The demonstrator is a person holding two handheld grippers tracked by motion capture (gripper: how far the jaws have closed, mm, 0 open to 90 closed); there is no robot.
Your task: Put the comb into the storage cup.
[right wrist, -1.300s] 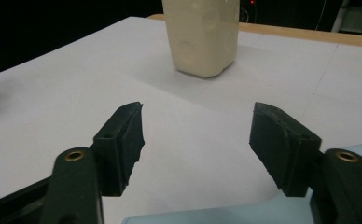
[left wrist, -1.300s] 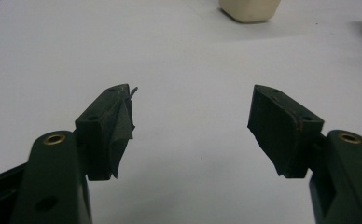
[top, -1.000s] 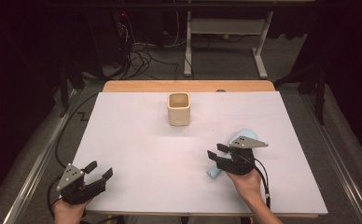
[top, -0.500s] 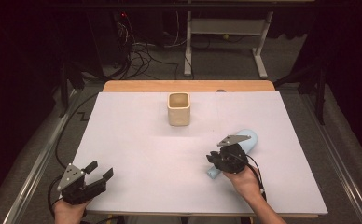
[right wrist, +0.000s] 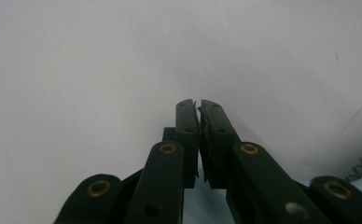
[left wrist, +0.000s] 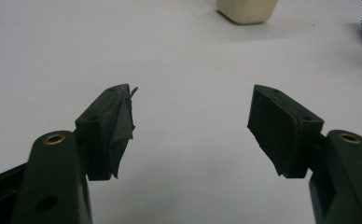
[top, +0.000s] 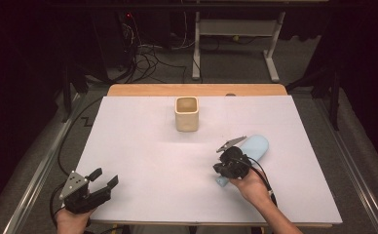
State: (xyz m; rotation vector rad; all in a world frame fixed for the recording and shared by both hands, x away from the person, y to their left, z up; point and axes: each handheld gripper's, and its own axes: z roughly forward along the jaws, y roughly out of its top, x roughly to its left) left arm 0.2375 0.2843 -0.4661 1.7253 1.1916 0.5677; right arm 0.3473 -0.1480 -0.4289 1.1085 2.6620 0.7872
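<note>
Nearest me, the left gripper (top: 104,177) sits at the table's (top: 143,146) front edge, well short of the cream cup (top: 186,113) and off to its left; its jaws are spread wide with nothing between them, and the left gripper view has bare white sheet in the gap, with the cup standing far ahead. It looks parked, so I count it out of this step.

Closer to the cup, in front of it and to its right, the right gripper (top: 223,168) rides low over the near end of the pale blue brush (top: 256,146); the brush lies flat on the sheet, slanting away from the cup's right side and well apart from it. In the right gripper view the jaws are pressed together, and I see nothing caught between the pads (right wrist: 187,116); pale blue shows beneath them and bristles at the lower right.

I judge the step in hand to be the pick-up of the brush, not yet made. The next move calls for parting those jaws, dropping them astride the handle and closing firmly; then lifting and carrying towards the cup, which stands upright and open-mouthed farthest from me.
</note>
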